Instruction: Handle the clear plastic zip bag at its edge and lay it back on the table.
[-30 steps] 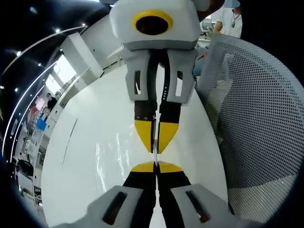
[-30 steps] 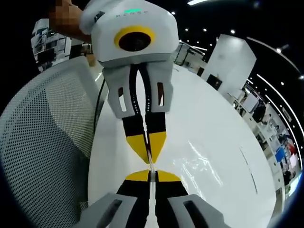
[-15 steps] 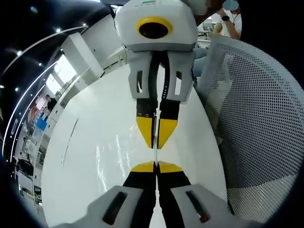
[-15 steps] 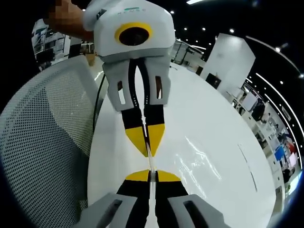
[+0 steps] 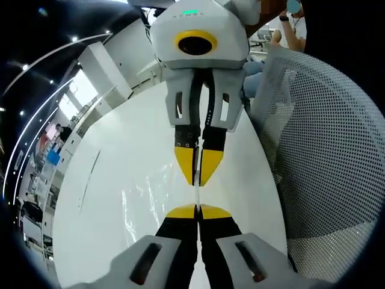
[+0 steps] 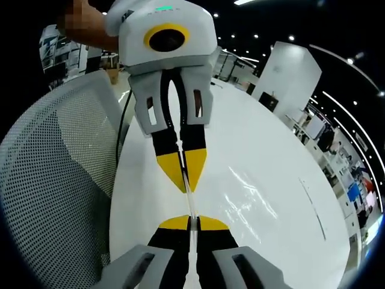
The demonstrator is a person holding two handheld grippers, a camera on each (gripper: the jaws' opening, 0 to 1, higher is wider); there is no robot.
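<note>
Both tongs (image 5: 197, 211) (image 6: 191, 223) clenched on clear bag edge (image 5: 197, 194) above glossy white table (image 5: 120, 180), mesh chair (image 5: 325, 150) beside.

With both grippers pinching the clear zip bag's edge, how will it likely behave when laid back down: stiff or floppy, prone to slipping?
Probably floppy: the clear zip bag hangs as a thin rippled film over the white table. Likely very light. It may slip, since the left gripper and right gripper pinch only its narrow edge.

The support surface is a glossy white table (image 5: 120, 180) with a rounded edge, also seen in the right gripper view (image 6: 264, 156). A clear plastic zip bag (image 5: 150, 198) lies partly on it, visible chiefly as bright creased reflections (image 6: 252, 201).
</note>
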